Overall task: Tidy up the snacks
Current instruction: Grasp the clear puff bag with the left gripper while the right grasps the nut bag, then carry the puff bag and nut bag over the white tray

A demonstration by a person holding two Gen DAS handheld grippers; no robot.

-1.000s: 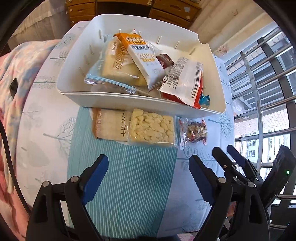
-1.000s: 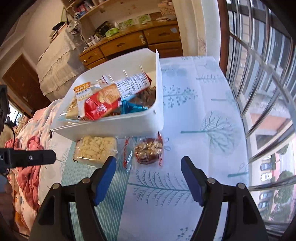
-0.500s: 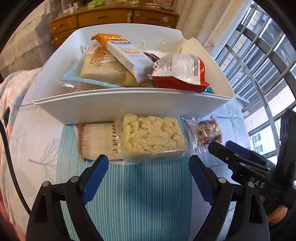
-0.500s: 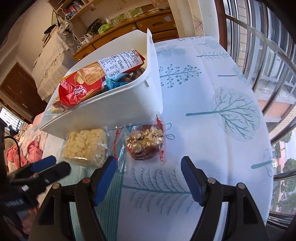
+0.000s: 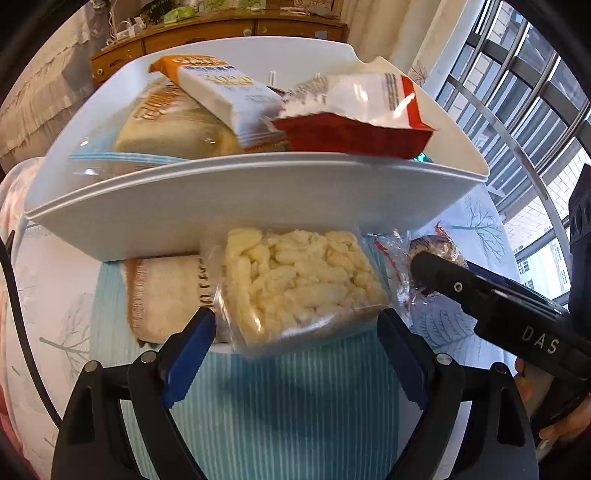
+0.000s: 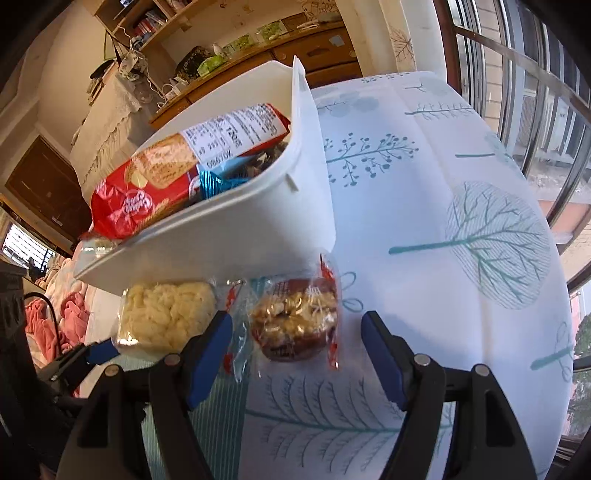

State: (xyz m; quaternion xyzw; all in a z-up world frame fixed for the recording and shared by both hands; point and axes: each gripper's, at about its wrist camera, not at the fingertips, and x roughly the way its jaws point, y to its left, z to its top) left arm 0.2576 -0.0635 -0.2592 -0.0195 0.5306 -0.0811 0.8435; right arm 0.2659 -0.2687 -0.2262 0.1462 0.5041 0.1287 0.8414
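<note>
Tongs first: left gripper has its blue pads spread wide at bottom centre of the left wrist view, nothing pinched. Clear pack of pale puffed snacks sits between and just above the pads; I cannot tell if either pad touches the wrap. Right gripper also stands apart at bottom centre of the right wrist view, pads either side of a clear-wrapped nut-topped cake, not pressing it. In the left wrist view the right gripper's black finger crosses in from lower right, partly covering that cake.

Tan-edged flat packet lies left of the puffed pack, partly under it and under the bin's overhang. White plastic bin fills the middle and upper frame, its front wall right behind both loose snacks, blocking any straight path forward. Inside the bin: red biscuit bag, orange-and-white oat bar, big cream-coloured packet, small teal wrapper, all piled up to or over the rim.

Tablecloth, white with teal tree prints, covers the surface; a teal striped panel runs under the left gripper. Wooden drawer unit at top. Window bars at right. Pink bedding at left edge.
</note>
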